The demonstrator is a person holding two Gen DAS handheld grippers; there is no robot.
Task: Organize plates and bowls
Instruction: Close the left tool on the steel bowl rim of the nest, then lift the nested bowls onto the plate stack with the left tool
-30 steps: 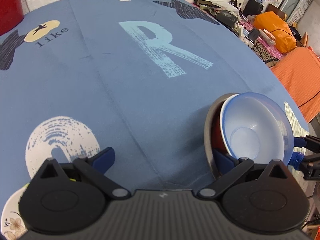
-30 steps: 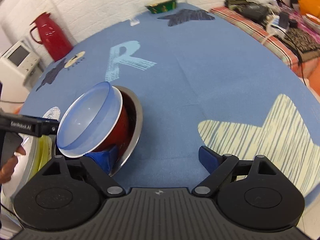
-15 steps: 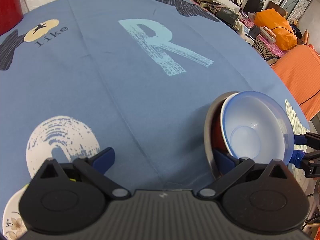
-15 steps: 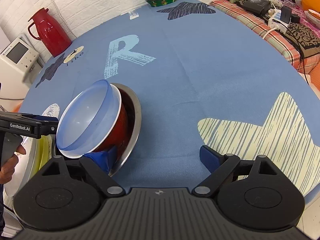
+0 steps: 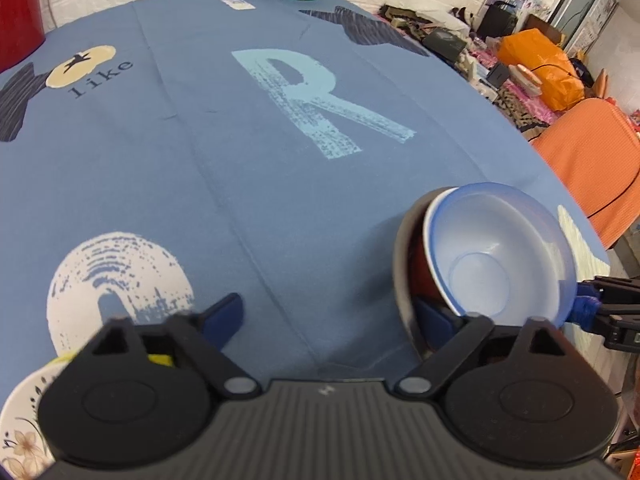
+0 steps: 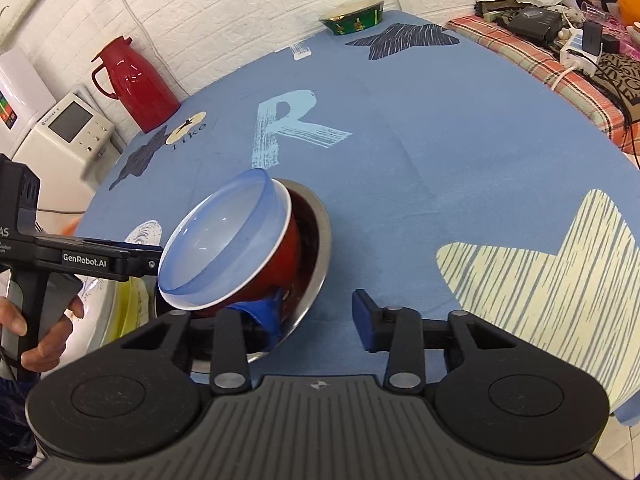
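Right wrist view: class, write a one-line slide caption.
Open right tongs beside tilted nested bowls: blue bowl inside red bowl inside steel bowl, on blue tablecloth.

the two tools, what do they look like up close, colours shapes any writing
Both tools look alike: a ribbed dark grey body, two round black discs, and black linkage arms with silver pivot pins ending in blue finger pads. The right wrist view shows the left tool from the side, black with white "GenRobot.AI" lettering and a pistol-style handle held by a hand. The right tool carries a small logo on its body.
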